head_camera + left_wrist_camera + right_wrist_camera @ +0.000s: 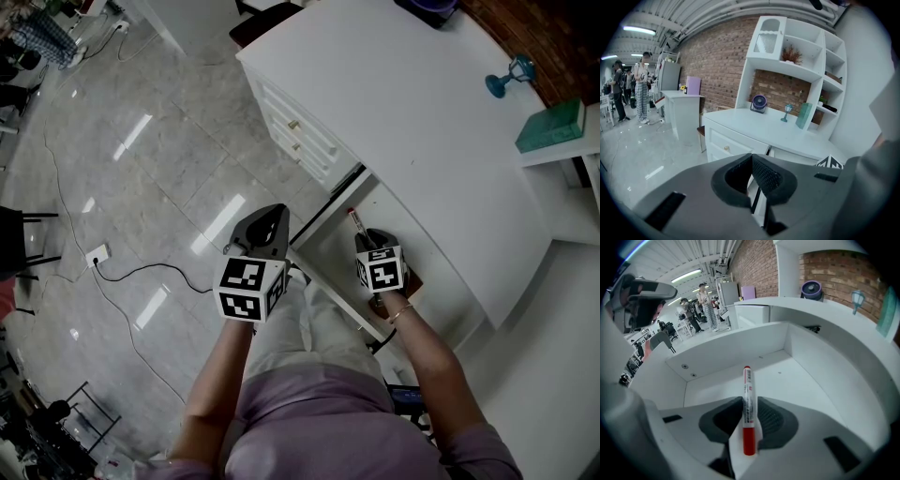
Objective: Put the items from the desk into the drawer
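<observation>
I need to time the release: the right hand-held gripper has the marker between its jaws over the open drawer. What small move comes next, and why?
Probably open the right hand-held gripper wider and let the marker drop. It already points down over the bare floor of the open drawer, and a thin gap shows between one pad and the marker.

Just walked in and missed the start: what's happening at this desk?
A person with tongs in each hand is moving things from the white desk into its open drawer. A red marker stands between the right tongs above the drawer's bare floor. A sliver of gap shows on one side, so the grip looks loose. The left tongs are shut and empty. A teal lamp and teal box sit on the desk.
</observation>
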